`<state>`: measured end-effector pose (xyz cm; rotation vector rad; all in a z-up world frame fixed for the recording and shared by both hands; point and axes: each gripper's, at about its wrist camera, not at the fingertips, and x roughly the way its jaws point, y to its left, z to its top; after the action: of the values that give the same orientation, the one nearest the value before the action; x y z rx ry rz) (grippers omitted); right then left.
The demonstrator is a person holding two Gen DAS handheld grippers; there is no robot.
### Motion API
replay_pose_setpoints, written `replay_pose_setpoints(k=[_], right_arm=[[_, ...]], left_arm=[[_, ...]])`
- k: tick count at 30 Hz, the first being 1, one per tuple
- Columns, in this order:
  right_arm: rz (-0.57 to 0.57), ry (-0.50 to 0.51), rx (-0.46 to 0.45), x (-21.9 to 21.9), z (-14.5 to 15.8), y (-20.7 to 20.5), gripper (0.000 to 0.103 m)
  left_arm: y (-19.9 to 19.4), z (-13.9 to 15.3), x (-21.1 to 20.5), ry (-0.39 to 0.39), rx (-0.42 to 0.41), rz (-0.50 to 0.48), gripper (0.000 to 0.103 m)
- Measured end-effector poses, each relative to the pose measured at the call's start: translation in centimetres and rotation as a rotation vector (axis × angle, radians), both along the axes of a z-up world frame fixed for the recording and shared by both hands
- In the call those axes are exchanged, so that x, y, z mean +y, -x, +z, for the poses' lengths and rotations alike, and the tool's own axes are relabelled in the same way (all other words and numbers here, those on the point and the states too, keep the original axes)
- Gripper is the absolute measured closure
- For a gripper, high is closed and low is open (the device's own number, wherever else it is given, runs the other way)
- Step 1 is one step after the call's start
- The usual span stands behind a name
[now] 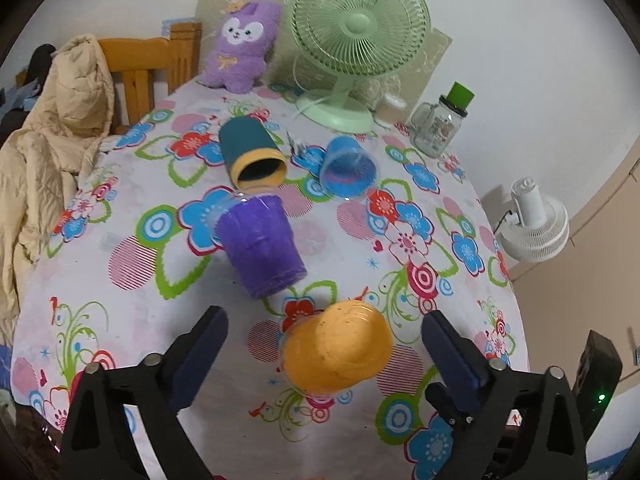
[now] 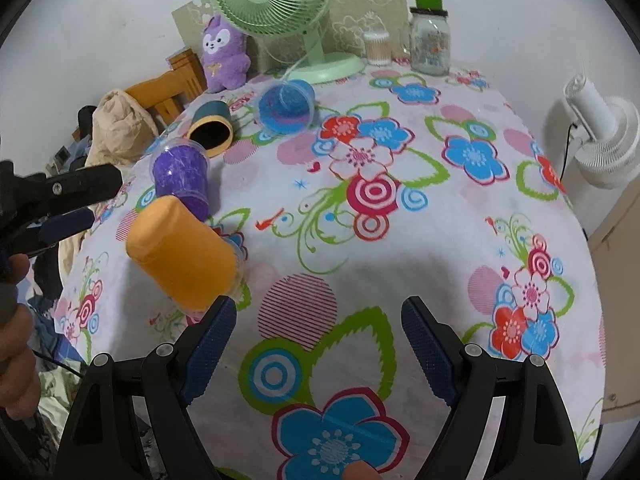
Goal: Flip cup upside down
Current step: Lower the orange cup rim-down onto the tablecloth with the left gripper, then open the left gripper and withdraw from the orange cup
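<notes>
Both grippers hang over the flowered tablecloth [image 2: 400, 248] with their jaws spread wide and nothing between them. From the left gripper [image 1: 324, 332] I look down on the orange cup [image 1: 338, 346], which stands upside down on the cloth, closed bottom up, in the gap between the two blue-padded fingers [image 1: 200, 356] without either pad touching it. The right gripper [image 2: 318, 320] is off to the side over a bare stretch of cloth; the same orange cup [image 2: 182, 250] shows just past its left finger, close to the tip, though I cannot tell if they touch. Beyond it, the left gripper [image 2: 86, 200] reaches in from the edge, held by a hand [image 2: 14, 320]. Just behind the orange cup a purple cup [image 1: 260, 244] also sits rim-down. Farther back a dark teal cup with a yellow rim [image 1: 252, 154] lies on its side with its mouth toward me, and a blue cup [image 1: 348, 168] lies tipped beside it. Along the wall stand a green fan [image 1: 356, 40], a purple plush toy [image 1: 242, 46] and a glass jar with a green lid [image 1: 438, 126]. A white fan [image 1: 534, 224] sits off the table's right edge.
</notes>
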<state>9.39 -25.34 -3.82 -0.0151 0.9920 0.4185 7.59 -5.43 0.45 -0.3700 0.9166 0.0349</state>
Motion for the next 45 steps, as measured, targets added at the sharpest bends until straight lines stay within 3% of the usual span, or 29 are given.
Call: replay_pose_setpoints(k=[7,18,26,45], right_arm=[[0.002,0.025,-0.085,1.2,2.0,0.4,0.01],[0.015,0.083,-0.176,3.4,3.9,1.3,0.009],[-0.028,0.066,-0.234,4.2,5.8,1.9,0.009],[0.007,0.083,-0.259,6.3,6.8,3.3,0.009]], left_arm=[[1.1,0.4,0.9,-0.034,-0.031,0.026,0.001],[2.8,1.0,1.7,-0.101,-0.083,0.035,0.0],[4.5,1.5,2.9,-0.142,-0.117,0.05,0.0],[5.7,1.8,3.7,-0.137,-0.141,0.052,0.0]])
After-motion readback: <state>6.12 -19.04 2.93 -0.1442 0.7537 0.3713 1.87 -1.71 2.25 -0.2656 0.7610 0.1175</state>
